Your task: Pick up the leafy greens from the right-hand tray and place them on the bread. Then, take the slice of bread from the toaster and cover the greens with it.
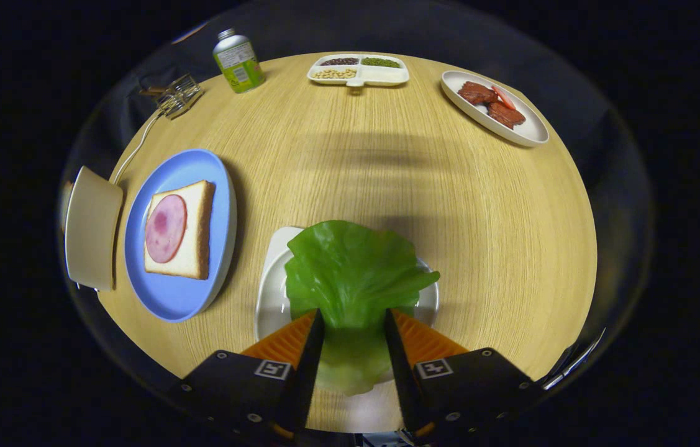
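**One lettuce leaf between the fingers**

The single lettuce leaf (353, 273) lies on its white tray (272, 298). The gripper (354, 323) straddles its pale stem end, jaws partly open; whether they press it I cannot tell. One bread slice (191, 233) with one ham round sits on a blue plate (169, 298). The table (387, 167) is pale wood.

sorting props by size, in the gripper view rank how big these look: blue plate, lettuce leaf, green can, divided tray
1. blue plate
2. lettuce leaf, nearest the camera between the gripper fingers, so unsure
3. divided tray
4. green can
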`<state>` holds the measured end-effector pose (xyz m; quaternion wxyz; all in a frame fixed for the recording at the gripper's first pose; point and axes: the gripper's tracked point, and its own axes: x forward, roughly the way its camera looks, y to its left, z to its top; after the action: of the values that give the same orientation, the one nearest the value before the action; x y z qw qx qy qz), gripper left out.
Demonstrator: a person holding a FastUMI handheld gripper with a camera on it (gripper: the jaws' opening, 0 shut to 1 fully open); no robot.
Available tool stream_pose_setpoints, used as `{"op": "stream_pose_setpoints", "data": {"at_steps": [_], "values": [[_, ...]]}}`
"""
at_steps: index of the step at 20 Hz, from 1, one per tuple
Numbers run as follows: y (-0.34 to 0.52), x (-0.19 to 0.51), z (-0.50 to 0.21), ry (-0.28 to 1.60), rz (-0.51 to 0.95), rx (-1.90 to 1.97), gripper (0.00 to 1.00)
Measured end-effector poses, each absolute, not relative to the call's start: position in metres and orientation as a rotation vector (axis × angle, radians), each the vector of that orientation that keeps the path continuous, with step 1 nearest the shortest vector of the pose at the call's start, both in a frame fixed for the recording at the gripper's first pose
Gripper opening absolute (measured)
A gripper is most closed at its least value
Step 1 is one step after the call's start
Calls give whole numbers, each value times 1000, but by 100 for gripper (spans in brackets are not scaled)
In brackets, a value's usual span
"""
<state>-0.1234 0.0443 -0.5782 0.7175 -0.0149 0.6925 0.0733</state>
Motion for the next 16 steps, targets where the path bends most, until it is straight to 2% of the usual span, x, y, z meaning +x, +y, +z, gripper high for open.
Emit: {"op": "stream_pose_setpoints", "data": {"at_steps": [3,5,16], "values": [[47,-126,-574,1553,122,43,18],[54,-124,-563,1537,130,91,13],[113,-103,-506,1458,222,166,12]]}}
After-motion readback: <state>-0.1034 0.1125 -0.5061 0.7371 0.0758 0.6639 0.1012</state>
